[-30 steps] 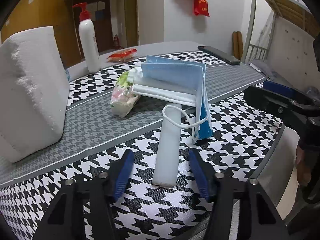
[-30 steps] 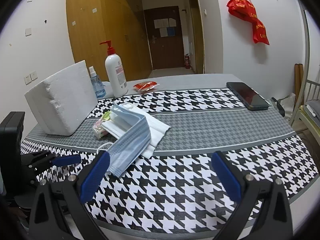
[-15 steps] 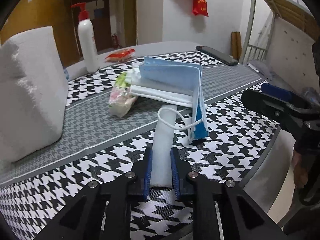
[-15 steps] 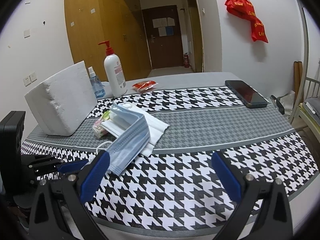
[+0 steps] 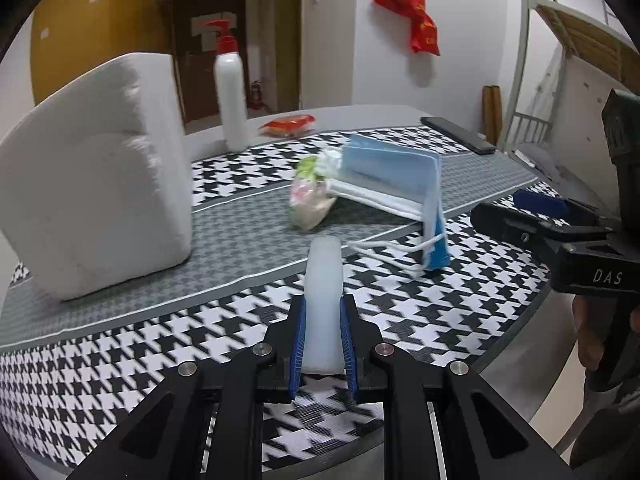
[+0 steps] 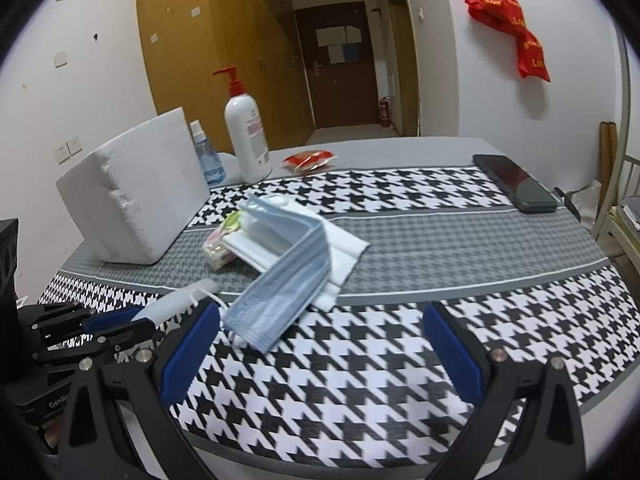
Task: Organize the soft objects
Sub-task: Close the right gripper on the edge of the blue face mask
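foam strip (image 5: 323,300), white, matte, long and round-ended, pinched at its near end between the ribbed blue pads (image 5: 298,344) of the left gripper (image 5: 322,346), far end angled above the houndstooth tablecloth (image 5: 400,312). just beyond it, blue pleated face masks (image 6: 280,280) folded over white ones, thin ear loop (image 5: 384,245) trailing. crinkly tissue packet (image 5: 310,200) beside them. coarse white foam block (image 5: 100,200) at left. right gripper (image 6: 320,354) fingers spread wide, nothing between them.
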Motion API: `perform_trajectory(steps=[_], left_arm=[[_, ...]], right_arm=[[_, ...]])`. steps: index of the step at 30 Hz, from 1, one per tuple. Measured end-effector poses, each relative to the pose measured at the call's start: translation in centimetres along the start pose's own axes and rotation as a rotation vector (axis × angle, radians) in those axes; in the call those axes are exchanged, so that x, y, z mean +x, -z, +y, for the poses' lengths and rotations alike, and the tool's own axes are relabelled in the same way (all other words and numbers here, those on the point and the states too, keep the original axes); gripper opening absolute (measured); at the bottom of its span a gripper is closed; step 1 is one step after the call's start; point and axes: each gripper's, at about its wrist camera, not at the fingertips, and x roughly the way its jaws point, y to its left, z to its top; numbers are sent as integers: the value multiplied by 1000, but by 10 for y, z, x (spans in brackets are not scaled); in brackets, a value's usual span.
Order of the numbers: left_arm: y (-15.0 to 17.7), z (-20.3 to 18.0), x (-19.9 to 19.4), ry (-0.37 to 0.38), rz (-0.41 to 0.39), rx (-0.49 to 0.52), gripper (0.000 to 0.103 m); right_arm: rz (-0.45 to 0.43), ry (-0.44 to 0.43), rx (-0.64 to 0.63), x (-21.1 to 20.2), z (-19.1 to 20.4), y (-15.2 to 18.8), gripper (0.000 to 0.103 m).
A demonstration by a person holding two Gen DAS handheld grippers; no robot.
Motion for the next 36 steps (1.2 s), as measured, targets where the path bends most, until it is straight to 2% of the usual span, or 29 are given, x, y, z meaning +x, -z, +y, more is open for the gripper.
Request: perform_trajectory(steps=[11,18,22,26,28,36], left_arm=[[9,14,2,-35,4,-26,18],[12,14,6,-36,14,-34,19],[14,14,8,-44,16,-28,19],[15,13,8,-45,15,-28,19],[15,13,9,-45,17,-26,19],[13,16,11,-36,17,-32,20]], right_arm=[[26,-10,-31,19,14,-12,103],[75,-11,-13,37,13,-20,102],[91,-8,0,41,10,-20,84],[105,0,13,45,6,-18,70],[108,-3,13,45,5,-18,57],[98,10,34,40,1,-16,35]])
